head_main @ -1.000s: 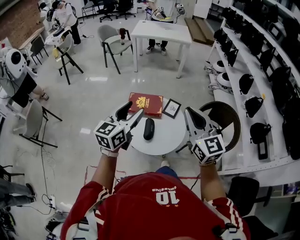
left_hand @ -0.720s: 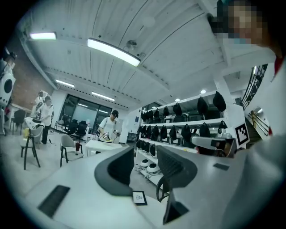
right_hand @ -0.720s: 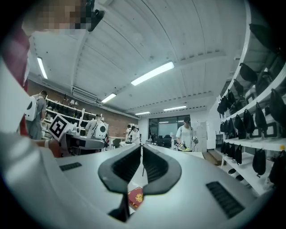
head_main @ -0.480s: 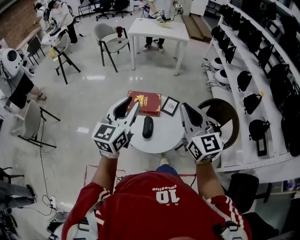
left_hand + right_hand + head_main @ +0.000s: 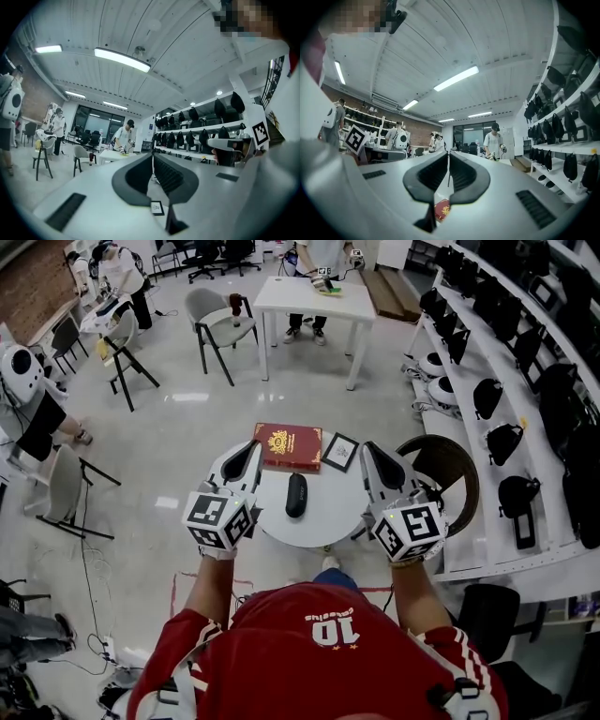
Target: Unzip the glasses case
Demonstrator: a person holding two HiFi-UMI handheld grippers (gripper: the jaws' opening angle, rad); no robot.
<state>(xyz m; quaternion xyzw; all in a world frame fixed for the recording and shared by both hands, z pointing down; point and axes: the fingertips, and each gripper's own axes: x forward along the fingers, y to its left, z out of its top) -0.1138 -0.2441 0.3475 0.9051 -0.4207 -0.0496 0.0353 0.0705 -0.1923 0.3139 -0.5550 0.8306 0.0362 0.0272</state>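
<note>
**Both grippers shut and empty, case untouched on the table**

The black glasses case [image 5: 296, 495] lies near the middle of a small round white table [image 5: 328, 518], its long side running away from the person. It looks closed, though the zip is too small to make out. Just beyond it, at the table's far edge, a red book [image 5: 288, 446] with a gold emblem lies flat, and a small dark-framed card [image 5: 339, 453] sits beside the book on its right.

The left gripper [image 5: 253, 447] is held over the table's left edge. Its jaws are pressed together at the tips with nothing between them, and the left gripper view looks out level across the room. The right gripper [image 5: 367, 452] is held over the table's right edge. Its jaws are also closed to a thin slit and pinch nothing.

The case lies between the two grippers in the head view, apart from both — neither touches it. A round brown seat [image 5: 459, 486] stands just to the right of the table, below long white shelves [image 5: 487, 352] of black bags.
</note>
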